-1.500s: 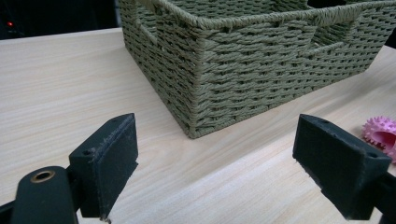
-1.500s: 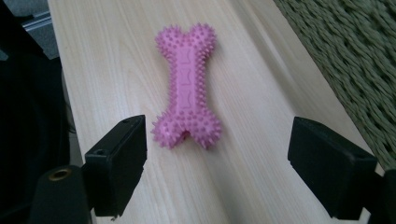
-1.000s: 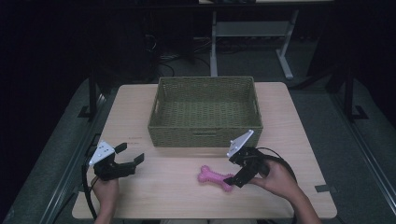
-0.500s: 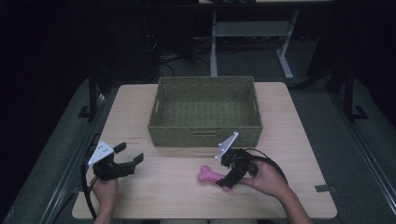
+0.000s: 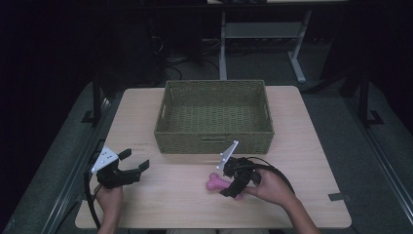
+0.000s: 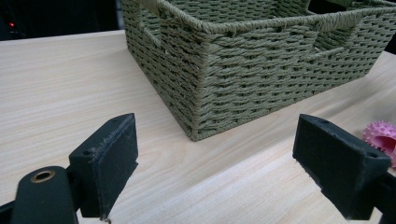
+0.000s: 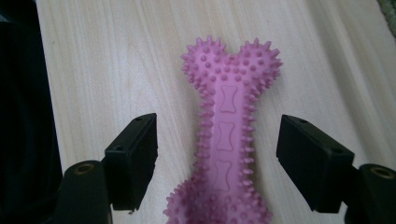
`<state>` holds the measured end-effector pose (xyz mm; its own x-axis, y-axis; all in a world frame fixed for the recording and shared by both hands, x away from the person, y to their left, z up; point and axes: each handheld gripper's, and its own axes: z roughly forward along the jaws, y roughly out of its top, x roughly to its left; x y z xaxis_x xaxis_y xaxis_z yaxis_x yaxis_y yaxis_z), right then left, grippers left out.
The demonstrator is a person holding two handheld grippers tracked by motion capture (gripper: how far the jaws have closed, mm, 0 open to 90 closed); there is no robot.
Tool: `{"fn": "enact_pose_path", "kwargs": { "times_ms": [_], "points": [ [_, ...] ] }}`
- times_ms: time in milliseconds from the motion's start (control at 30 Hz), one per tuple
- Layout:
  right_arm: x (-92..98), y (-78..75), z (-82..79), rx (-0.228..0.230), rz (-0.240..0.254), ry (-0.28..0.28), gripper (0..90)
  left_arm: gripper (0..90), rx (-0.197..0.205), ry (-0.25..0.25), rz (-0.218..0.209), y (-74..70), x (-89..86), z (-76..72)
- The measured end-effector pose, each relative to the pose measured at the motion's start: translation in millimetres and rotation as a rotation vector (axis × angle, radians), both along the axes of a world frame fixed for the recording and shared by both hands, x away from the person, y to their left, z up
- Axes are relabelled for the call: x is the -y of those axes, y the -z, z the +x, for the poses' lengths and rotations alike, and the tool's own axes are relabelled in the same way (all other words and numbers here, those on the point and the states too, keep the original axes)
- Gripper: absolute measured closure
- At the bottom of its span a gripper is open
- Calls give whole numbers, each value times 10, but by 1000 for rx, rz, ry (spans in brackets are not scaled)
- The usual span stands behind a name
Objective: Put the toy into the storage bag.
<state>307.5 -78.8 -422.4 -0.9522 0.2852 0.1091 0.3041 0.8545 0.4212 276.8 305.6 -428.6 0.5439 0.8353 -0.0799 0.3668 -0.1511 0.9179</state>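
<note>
Two black jaws of the right gripper (image 7: pixel 217 156) straddle the shaft of a pink spiked bone toy (image 7: pixel 228 135) lying flat on the pale wooden table (image 5: pixel 311 161), just in front of the green woven basket (image 5: pixel 214 141). The jaws have just been closing, with the toy between them, yet a clear gap shows on both sides in the right gripper view, so nothing is pinched so far. At the table's near left corner the left gripper (image 5: pixel 134 168) rests low in the person's hand, jaws spread wide and empty, looking toward the basket's corner. The risks from here appear to lie in the grasp itself. The toy looks soft and its spikes pliable, so pads that land on spike tips rather than the shaft may slip or let the bone swivel once it is lifted. One pad also seems to stand nearer the shaft than the other; if it arrives first it could nudge the toy sideways across the smooth wood. A grip taken toward one knobbed end could leave the other end drooping, liable to catch the basket's near wall should the toy be carried over it.
</note>
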Motion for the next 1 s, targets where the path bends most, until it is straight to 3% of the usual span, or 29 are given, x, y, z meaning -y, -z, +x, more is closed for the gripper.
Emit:
{"fn": "enact_pose_path", "kwargs": {
  "times_ms": [433, 1000],
  "points": [
    [-40, 71, 31, -14, -26, 9, 334, 136, 3, 0, -1, -1, 0, 1],
    [-83, 130, 37, 0, -59, -1, 434, 136, 4, -4, -7, -3, -16, 0]
  ]
}}
